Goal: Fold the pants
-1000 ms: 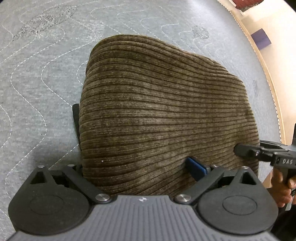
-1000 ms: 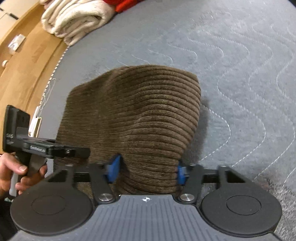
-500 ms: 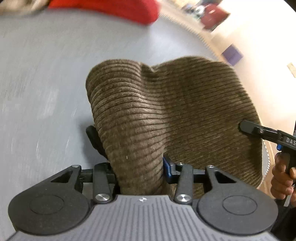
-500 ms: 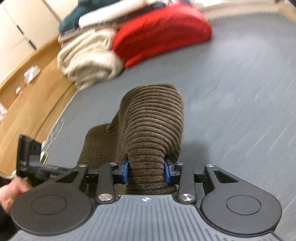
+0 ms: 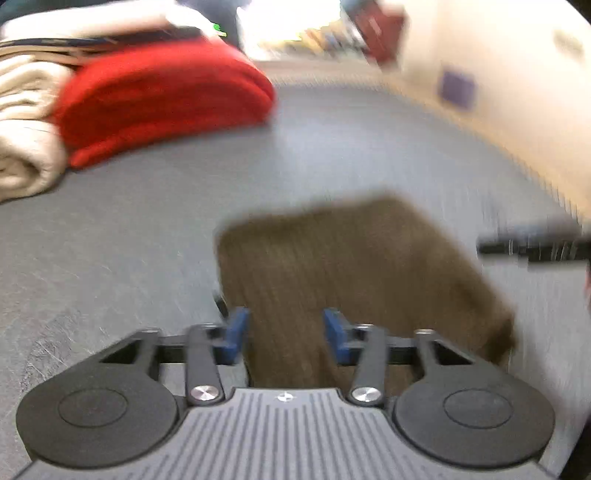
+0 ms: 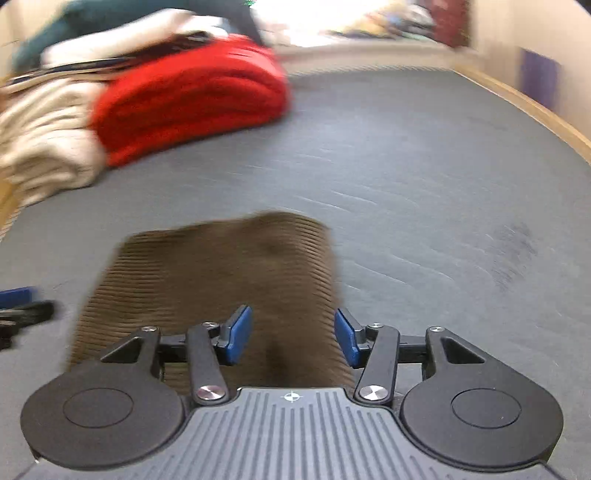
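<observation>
A second before, both grippers were low over the brown corduroy pants (image 5: 354, 280), which filled each view. Since then both tilted up and drew back, so the pants lay flat and smaller on the grey mat (image 5: 129, 236), and a red folded blanket (image 5: 162, 99) and cream one (image 5: 26, 136) came into sight. The left gripper (image 5: 284, 334) closed from wide to narrower, its blue pads clear of the cloth. The right gripper (image 6: 293, 336) squeezed a raised fold, then opened and let it drop.

pants (image 5: 351, 273) motion-blurred, far shelf clutter (image 6: 388, 18) unreadable
</observation>
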`<control>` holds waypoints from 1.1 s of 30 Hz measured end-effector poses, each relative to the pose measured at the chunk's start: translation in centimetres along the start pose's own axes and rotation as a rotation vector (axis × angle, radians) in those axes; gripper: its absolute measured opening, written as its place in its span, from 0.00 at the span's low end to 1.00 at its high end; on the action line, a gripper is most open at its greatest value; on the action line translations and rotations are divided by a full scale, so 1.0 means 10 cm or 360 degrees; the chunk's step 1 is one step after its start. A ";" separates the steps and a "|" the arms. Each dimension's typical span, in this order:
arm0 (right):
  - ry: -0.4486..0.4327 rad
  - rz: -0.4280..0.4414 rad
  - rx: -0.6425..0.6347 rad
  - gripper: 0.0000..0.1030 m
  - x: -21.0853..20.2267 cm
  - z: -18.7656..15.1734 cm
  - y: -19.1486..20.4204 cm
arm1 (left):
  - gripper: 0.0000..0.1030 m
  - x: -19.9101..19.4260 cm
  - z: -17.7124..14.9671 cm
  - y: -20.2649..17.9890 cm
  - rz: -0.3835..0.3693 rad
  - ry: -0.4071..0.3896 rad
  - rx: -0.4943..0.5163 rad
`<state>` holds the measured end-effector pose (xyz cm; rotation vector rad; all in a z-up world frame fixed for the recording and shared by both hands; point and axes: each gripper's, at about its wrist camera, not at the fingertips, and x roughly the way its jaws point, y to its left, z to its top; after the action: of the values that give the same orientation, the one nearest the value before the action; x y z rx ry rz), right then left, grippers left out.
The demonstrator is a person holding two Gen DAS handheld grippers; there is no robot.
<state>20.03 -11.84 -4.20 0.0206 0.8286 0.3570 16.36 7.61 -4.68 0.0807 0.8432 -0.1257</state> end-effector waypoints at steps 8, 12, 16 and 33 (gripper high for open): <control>0.0307 -0.0058 -0.0114 0.52 0.23 -0.28 0.03 | 0.39 0.06 -0.20 0.08 -0.0046 0.0169 0.0051; 0.0408 -0.0127 -0.0214 0.53 0.40 -0.51 0.05 | 0.44 0.36 -0.53 0.06 -0.0040 0.0442 0.0062; 0.0335 -0.0109 -0.0237 0.54 0.21 -0.46 0.06 | 0.47 0.05 -0.39 -0.16 0.0113 0.0284 0.0213; -0.0456 0.0133 -0.0095 0.80 -1.52 -0.42 -0.18 | 1.00 -1.58 -0.58 -0.71 0.0244 -0.0179 -0.0218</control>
<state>8.12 -18.90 3.63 0.0494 0.5345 0.4457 0.65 2.57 3.16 0.0090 0.7286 0.0710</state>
